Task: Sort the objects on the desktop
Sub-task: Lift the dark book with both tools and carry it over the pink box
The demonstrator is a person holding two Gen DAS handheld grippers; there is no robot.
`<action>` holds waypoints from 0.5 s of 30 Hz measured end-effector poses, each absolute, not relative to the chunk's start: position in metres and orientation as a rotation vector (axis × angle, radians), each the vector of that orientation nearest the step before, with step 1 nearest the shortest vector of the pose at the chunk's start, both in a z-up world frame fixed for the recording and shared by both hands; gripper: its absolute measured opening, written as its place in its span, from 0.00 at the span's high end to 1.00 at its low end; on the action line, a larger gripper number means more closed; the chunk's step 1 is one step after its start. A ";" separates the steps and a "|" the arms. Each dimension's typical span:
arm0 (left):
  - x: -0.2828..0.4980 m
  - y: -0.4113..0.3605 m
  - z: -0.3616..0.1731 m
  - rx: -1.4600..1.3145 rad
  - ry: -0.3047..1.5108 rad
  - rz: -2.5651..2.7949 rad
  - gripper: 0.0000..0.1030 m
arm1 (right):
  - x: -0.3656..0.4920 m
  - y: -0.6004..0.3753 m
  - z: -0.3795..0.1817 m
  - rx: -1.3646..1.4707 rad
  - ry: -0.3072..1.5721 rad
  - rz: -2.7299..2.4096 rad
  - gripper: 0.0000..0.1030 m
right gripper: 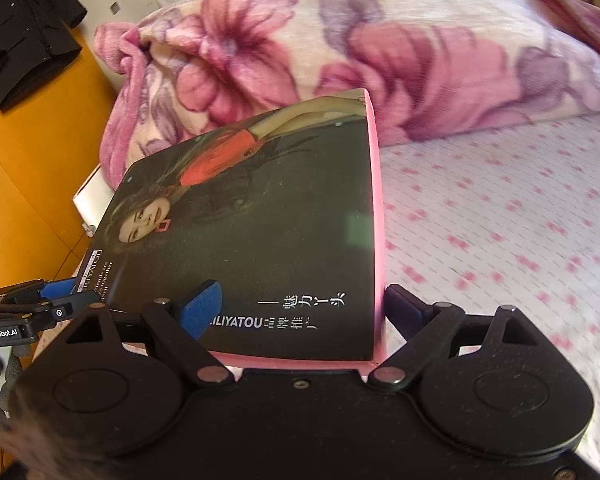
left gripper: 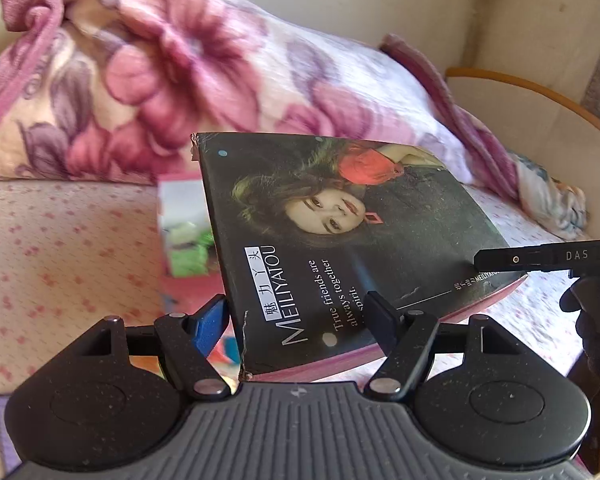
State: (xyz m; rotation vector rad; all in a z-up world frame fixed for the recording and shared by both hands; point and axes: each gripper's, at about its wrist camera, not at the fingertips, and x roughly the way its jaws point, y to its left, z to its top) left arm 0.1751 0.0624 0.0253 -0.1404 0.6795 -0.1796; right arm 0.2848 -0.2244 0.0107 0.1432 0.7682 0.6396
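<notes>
A flat box with a black lid showing a woman's portrait and "MEILIYATOU", and pink sides (left gripper: 340, 240), is held tilted above the bed. My left gripper (left gripper: 300, 316) is shut on its near corner, one finger above the lid and the blue-padded one below. My right gripper (right gripper: 300, 308) is shut on the opposite end of the same box (right gripper: 260, 208), blue pad on the lid, other finger at the pink side. The right gripper's finger shows in the left wrist view (left gripper: 540, 258); the left gripper shows in the right wrist view (right gripper: 60, 292).
A pink floral blanket (left gripper: 160, 72) is bunched behind the box on a bed with a pink-dotted sheet (right gripper: 500, 220). A small colourful carton (left gripper: 184, 232) lies on the sheet under the box. An orange floor (right gripper: 32, 152) and a black garment (right gripper: 16, 20) lie left.
</notes>
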 end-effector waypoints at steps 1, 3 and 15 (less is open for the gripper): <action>0.180 0.069 0.025 -0.144 0.680 -0.174 0.30 | 0.289 -0.216 0.012 0.140 0.769 0.645 0.13; 0.191 0.082 0.026 -0.152 0.680 -0.164 0.30 | 0.300 -0.201 0.014 0.138 0.772 0.654 0.13; 0.255 0.150 0.016 -0.210 0.692 -0.115 0.30 | 0.361 -0.137 0.010 0.117 0.807 0.634 0.13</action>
